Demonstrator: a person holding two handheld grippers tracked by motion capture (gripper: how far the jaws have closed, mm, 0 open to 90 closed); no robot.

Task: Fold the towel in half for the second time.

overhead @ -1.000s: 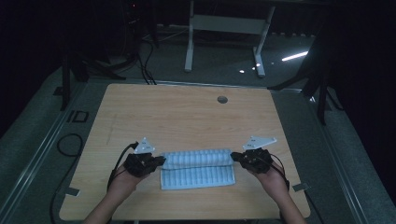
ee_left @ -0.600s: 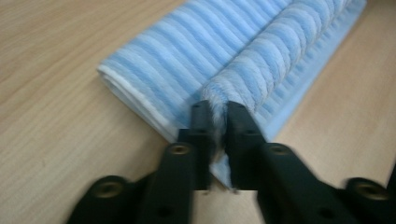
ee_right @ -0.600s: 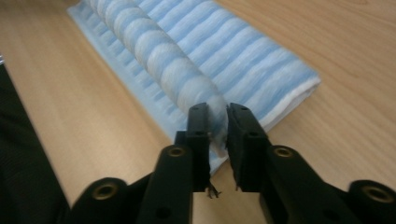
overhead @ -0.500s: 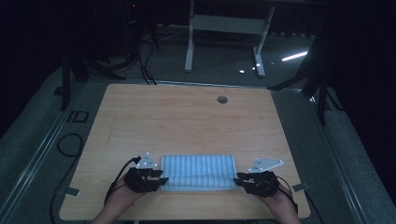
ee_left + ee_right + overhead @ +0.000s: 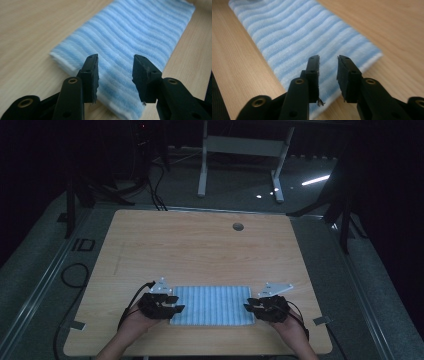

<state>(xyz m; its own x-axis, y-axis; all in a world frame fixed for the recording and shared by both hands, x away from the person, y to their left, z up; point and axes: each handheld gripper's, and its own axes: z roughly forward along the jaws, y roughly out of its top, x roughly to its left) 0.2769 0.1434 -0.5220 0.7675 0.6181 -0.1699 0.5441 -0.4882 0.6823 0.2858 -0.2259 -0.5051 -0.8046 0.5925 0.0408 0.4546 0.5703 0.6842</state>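
Item: striped blue-and-white towel (image 5: 211,305), folded into a flat rectangle, lying on the wooden table (image 5: 200,250) near the edge closest to the person, between the two hands

Orientation: long axis runs left to right across the table, parallel to that near edge; the stripes run across the short way in the high view. In the left gripper view the towel (image 5: 130,47) stretches away from the jaws toward the upper right; in the right gripper view the towel (image 5: 307,42) stretches away toward the upper left. Layered edges show at both short ends

Left gripper (image 5: 176,304): at the towel's left short end, jaws parted with a clear gap, having just been opening; nothing pinched between the pads, the cloth lies below and beyond them

Right gripper (image 5: 248,306): at the right short end, jaws parted by a narrower gap, holding nothing; a few loose fibres cling to one pad

Step in hand, as judged: the fold has been laid down and let go. To do it well, lift both grippers straight off without snagging the pile, so the layers stay square. If another fold follows, take both corners of one short end and carry them level to the other end
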